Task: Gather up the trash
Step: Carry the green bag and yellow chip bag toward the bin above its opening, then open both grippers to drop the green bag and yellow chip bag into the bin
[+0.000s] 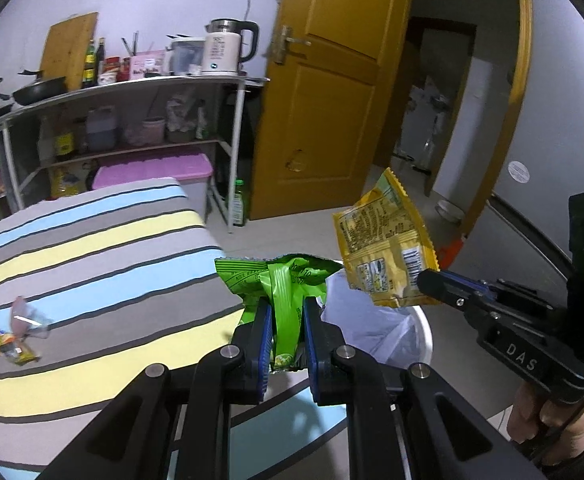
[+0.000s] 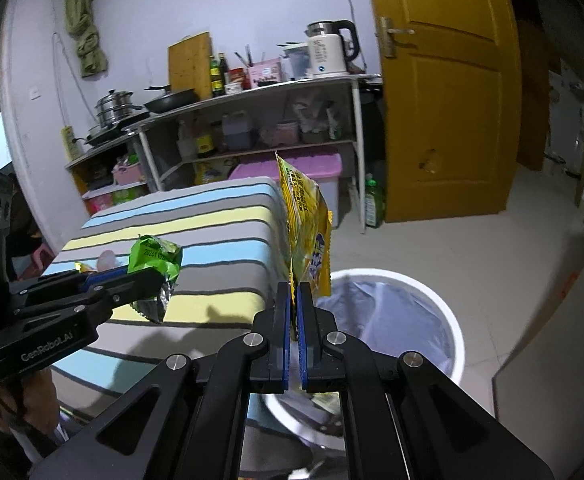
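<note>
On the far left of the left wrist view, two bits of trash lie on the striped bed [image 1: 92, 248]: a small yellow wrapper [image 1: 6, 344] and, touching it, a clear crumpled packet [image 1: 28, 320]. The right wrist view barely shows them; they peek out behind the other tool. Next along, the left tongs [image 1: 288, 308] are pinched onto a crumpled green snack bag [image 1: 280, 280], its top fanning out above the blue pads. Only the right wrist view shows the silver inner foil of that bag [image 2: 156, 272] hanging below the left tongs [image 2: 154, 280], over the bed's near edge.

Further right, the right tongs [image 1: 428, 280] are clamped on the lower corner of a yellow snack bag [image 1: 388, 248], which stands up in the air. From the right wrist camera the same bag [image 2: 306, 224] is seen edge-on, rising tall from the tightly closed right tongs [image 2: 294, 292].

The white bin [image 2: 444, 312], lined with a pale plastic bag, sits on the tiled floor just beside the bed's corner. The right wrist view shows its wide open mouth directly under the yellow bag; the left wrist view catches only a slice of its rim [image 1: 426, 336] behind the green bag. Right of the bin the floor runs bare toward the yellow door [image 2: 448, 120].
</note>
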Demonstrator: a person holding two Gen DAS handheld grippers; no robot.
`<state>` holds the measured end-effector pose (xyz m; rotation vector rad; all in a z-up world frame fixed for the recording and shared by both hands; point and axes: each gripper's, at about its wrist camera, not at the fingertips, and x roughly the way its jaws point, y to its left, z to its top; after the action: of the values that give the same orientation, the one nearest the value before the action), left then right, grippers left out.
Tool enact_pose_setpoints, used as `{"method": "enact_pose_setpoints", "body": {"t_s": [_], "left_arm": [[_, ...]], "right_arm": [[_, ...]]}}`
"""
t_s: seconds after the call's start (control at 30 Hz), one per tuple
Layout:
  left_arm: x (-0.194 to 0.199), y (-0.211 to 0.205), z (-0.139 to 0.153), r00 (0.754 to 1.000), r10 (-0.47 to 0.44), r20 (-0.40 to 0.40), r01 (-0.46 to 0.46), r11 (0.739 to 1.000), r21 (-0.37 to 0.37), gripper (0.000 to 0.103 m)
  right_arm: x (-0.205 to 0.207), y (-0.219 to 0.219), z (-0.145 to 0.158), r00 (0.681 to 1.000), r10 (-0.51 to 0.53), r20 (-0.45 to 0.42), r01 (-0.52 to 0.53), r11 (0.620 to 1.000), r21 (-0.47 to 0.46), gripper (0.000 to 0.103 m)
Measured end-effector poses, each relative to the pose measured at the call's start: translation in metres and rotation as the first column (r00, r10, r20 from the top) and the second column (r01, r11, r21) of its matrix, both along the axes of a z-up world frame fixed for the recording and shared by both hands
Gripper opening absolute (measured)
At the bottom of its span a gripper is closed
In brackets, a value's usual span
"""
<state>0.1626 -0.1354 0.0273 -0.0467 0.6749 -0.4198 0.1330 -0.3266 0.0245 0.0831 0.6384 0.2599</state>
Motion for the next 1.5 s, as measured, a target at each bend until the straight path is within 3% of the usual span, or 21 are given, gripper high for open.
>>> {"method": "enact_pose_setpoints", "body": {"t_s": [0.73, 1.0, 1.17, 1.5], "left_arm": [[0.041, -0.05, -0.053, 0.99, -0.092, -0.105, 0.093, 0.996, 0.0, 0.015], [0.051, -0.057, -0.066, 0.983, -0.116, -0.141, 0.117, 0.993, -0.002, 0.022], [0.051, -0.055, -0.064, 0.984, -0.117, -0.132, 0.116, 0.993, -0.014, 0.024], [0.029, -0.034, -0.04, 0.995, -0.08, -0.067, 0.078, 0.996, -0.034, 0.024]], "right_arm": [[0.027, -0.039, -0.046, 0.991, -0.06, -0.121, 0.062, 0.998, 0.013, 0.003], [0.039, -0.041, -0.065, 0.98, -0.071, -0.188, 0.072, 0.997, -0.001, 0.004], [0.037, -0.041, -0.063, 0.981, -0.072, -0.178, 0.072, 0.997, -0.008, 0.017], [0.026, -0.026, -0.039, 0.99, -0.056, -0.126, 0.054, 0.998, -0.023, 0.017]]}}
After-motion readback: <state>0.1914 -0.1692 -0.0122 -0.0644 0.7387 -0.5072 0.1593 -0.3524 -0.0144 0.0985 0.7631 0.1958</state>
